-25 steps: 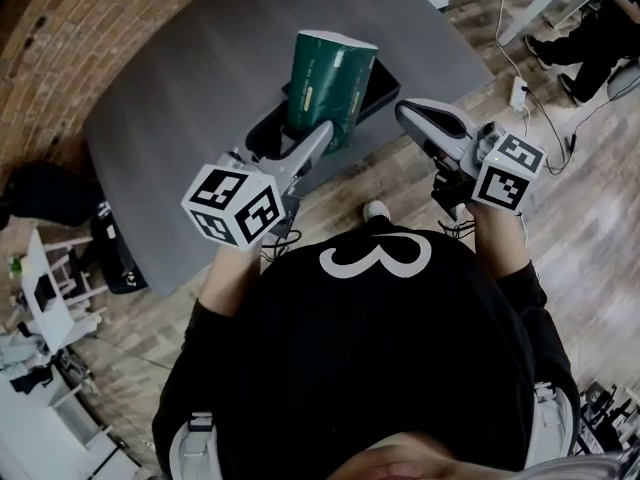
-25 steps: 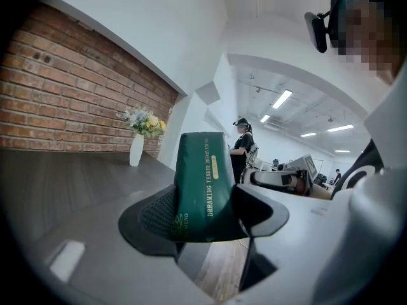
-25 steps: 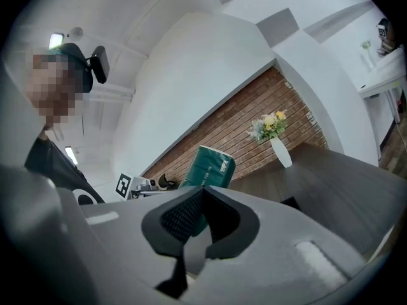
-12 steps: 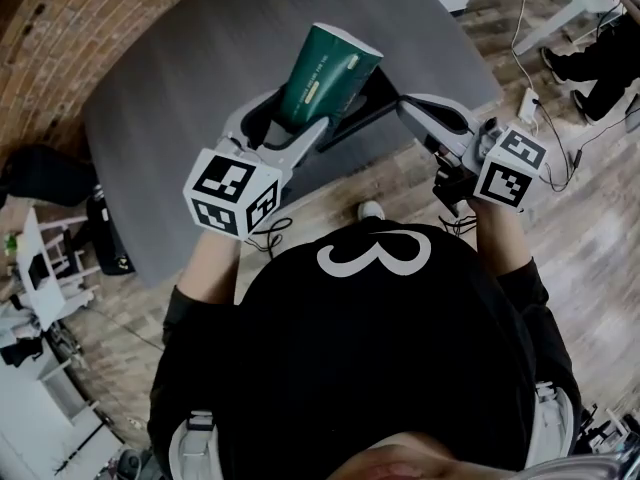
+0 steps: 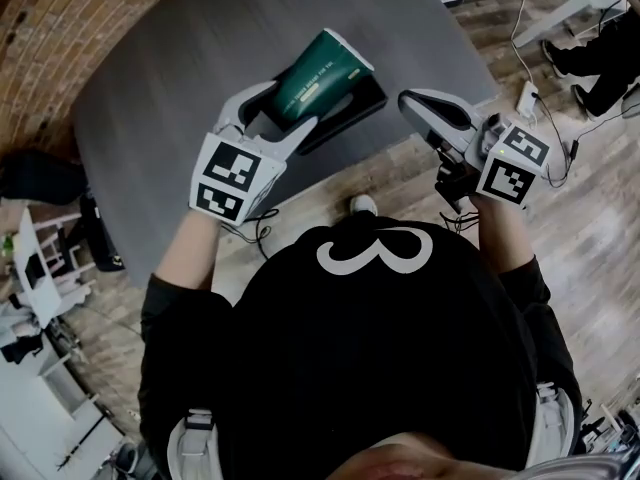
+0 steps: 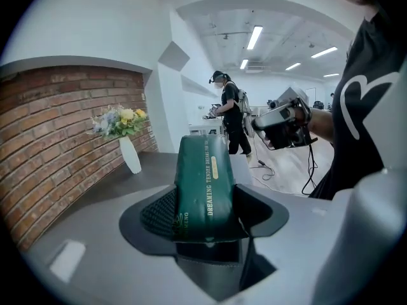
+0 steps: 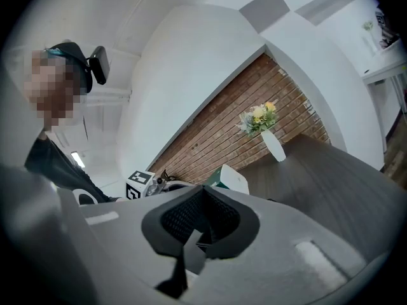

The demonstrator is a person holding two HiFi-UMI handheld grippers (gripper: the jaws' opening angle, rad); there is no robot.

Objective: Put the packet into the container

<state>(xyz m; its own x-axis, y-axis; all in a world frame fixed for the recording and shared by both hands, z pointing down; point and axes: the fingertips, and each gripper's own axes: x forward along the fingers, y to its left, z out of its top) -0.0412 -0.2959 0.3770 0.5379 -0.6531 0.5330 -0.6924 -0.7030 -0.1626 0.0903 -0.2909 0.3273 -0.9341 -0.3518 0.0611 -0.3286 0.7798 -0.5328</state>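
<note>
A dark green packet with gold print is held between the jaws of my left gripper, tilted with its white top end toward the upper right. It hangs over a black rectangular container on the grey table. In the left gripper view the packet fills the gap of that gripper, and both pads press on it. My right gripper hovers right of the container over the table's edge, shut and empty. In the right gripper view that gripper has its jaws together, with the packet's end behind them.
A white vase of flowers stands by the brick wall at the table's far side. A wooden floor with a power strip and cables lies to the right. A person stands in the background.
My left gripper has moved forward over the table, and the packet has tipped from upright to leaning toward the upper right. The right gripper has barely moved.
</note>
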